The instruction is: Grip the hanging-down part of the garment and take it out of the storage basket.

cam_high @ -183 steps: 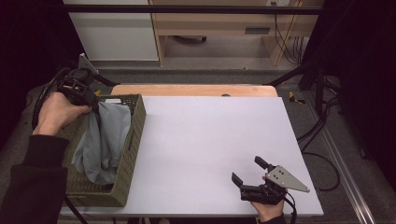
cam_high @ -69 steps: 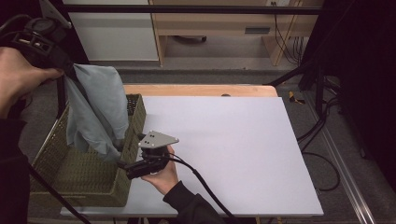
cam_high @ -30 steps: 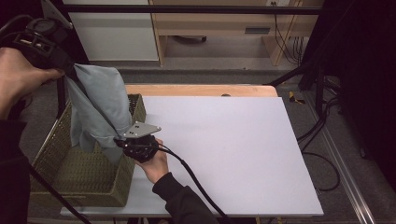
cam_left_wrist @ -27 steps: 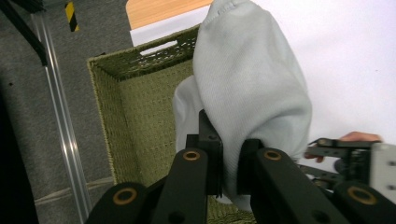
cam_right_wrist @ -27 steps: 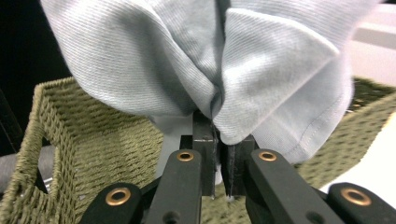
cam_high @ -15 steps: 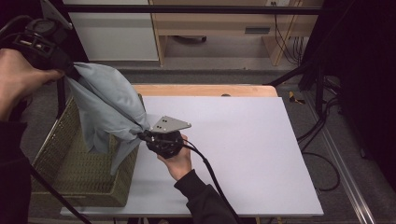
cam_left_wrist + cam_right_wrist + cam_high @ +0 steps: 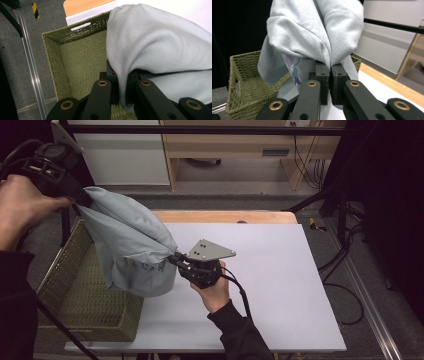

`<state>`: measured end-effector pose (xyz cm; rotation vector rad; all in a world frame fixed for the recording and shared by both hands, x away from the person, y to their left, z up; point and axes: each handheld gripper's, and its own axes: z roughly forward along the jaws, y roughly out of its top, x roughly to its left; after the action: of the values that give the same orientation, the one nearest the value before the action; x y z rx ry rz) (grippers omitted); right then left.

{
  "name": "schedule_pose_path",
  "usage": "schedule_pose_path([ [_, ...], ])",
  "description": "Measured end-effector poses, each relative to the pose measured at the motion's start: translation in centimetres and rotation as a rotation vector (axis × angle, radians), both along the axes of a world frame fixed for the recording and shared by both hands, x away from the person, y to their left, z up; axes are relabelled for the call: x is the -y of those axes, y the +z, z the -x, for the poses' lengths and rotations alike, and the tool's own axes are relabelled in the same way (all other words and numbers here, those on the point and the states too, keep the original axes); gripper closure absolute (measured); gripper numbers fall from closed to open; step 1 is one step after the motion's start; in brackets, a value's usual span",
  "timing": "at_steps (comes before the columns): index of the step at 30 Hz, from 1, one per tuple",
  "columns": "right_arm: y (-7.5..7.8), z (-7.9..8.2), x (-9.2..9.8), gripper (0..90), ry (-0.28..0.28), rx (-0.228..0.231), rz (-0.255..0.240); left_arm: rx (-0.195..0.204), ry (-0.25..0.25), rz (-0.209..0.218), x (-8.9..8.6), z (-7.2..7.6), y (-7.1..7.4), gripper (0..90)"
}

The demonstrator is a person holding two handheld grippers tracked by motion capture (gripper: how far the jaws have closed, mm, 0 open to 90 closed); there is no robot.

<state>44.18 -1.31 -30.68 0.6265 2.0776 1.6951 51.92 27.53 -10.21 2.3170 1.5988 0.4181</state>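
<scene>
A pale grey-blue garment with a small printed patch hangs in the air, stretched between both grippers over the right side of a woven green basket. My left gripper holds its upper left end high above the basket's far left; in the left gripper view the jaws are shut on the cloth. My right gripper is shut on the garment's lower right edge above the white table. In the right gripper view the fabric bunches upward from the closed jaws, with the basket behind.
The basket's inside looks bare of other items. A wooden strip runs along the table's far edge. Beyond it stand a white cabinet and a wooden shelf. Black cables and a frame post lie at the right.
The right gripper crossed from the table's near right corner to the basket, shut on the garment's lower edge and pulled it rightward. The left gripper lifted the garment out of the basket.
</scene>
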Motion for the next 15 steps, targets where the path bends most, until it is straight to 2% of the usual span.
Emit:
schedule_pose_path([
  [4,0.8,0.4,1.3,86.8,-0.010,0.005,-0.017,-0.001,-0.013,0.005,0.7,-0.1,-0.1,85.3],
  [8,0.9,0.4,1.7,86.7,-0.020,0.005,-0.009,-0.003,-0.024,-0.003,1.3,-0.2,-0.1,85.3],
  [11,0.3,0.2,1.5,86.0,-0.022,-0.011,0.001,-0.003,-0.027,-0.001,1.5,-0.3,-0.1,85.3],
  [15,-1.3,-0.3,0.9,83.9,-0.014,-0.056,0.001,-0.003,-0.038,0.002,1.9,-0.2,0.0,85.3],
])
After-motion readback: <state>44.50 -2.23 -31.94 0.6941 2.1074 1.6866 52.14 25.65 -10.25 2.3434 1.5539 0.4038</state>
